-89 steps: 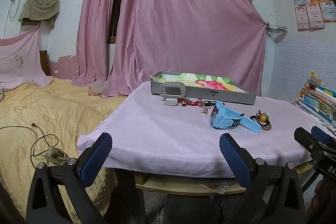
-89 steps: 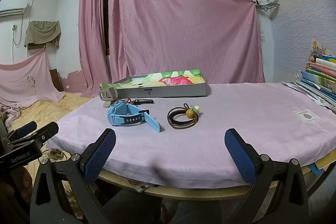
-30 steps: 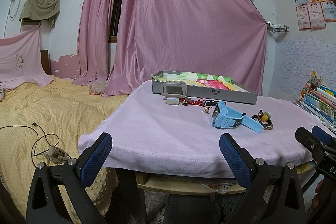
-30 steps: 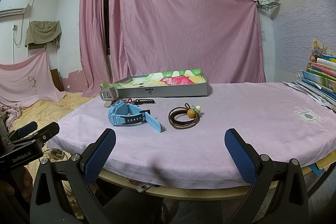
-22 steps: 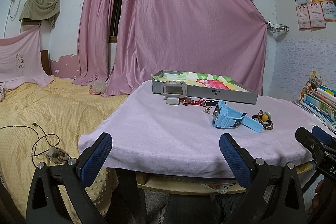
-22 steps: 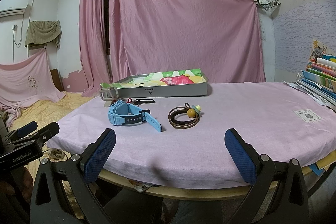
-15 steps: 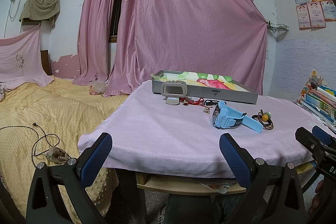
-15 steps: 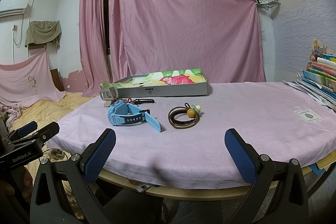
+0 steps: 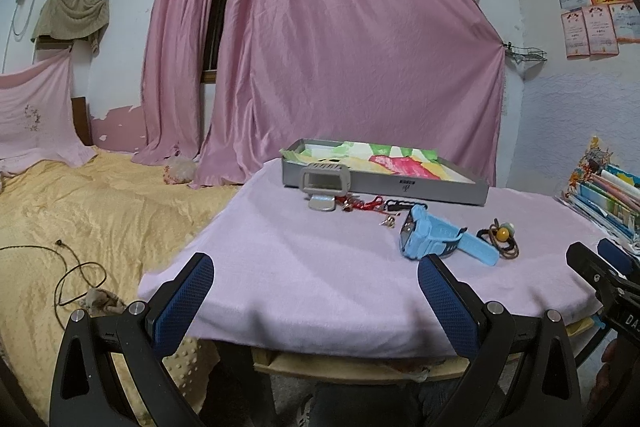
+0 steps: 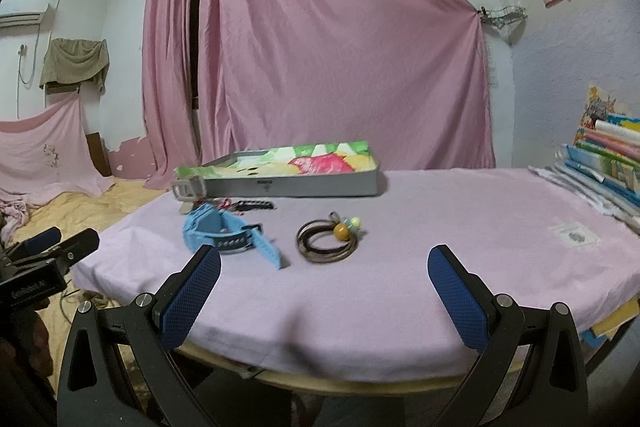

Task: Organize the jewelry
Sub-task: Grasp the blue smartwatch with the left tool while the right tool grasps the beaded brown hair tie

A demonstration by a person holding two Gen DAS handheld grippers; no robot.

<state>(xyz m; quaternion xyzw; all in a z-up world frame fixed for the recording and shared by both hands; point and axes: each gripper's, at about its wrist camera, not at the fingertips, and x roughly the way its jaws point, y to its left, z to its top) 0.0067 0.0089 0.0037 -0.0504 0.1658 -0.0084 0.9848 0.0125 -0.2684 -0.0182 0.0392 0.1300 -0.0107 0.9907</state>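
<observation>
On the pink tablecloth (image 9: pixel 304 259) lie a light-blue watch (image 9: pixel 434 237) (image 10: pixel 224 231), a brown hair tie with a yellow bead (image 9: pixel 500 239) (image 10: pixel 330 237), a grey watch (image 9: pixel 325 183) (image 10: pixel 188 189), a red string piece (image 9: pixel 358 203) and a small black band (image 10: pixel 254 205). Behind them sits a grey tray with a colourful lining (image 9: pixel 384 171) (image 10: pixel 296 171). My left gripper (image 9: pixel 316 293) is open at the near table edge, empty. My right gripper (image 10: pixel 324 285) is open too, short of the hair tie.
A stack of books (image 10: pixel 604 163) (image 9: pixel 608 195) sits at the table's right side, with a small white card (image 10: pixel 572 235) near it. A bed with a yellow cover (image 9: pixel 80 211) and a black cable (image 9: pixel 76 275) is to the left. Pink curtains (image 9: pixel 340 67) hang behind.
The right gripper has tilted and moved slightly forward over the table edge, so the watch and hair tie sit closer. The left gripper has barely moved.
</observation>
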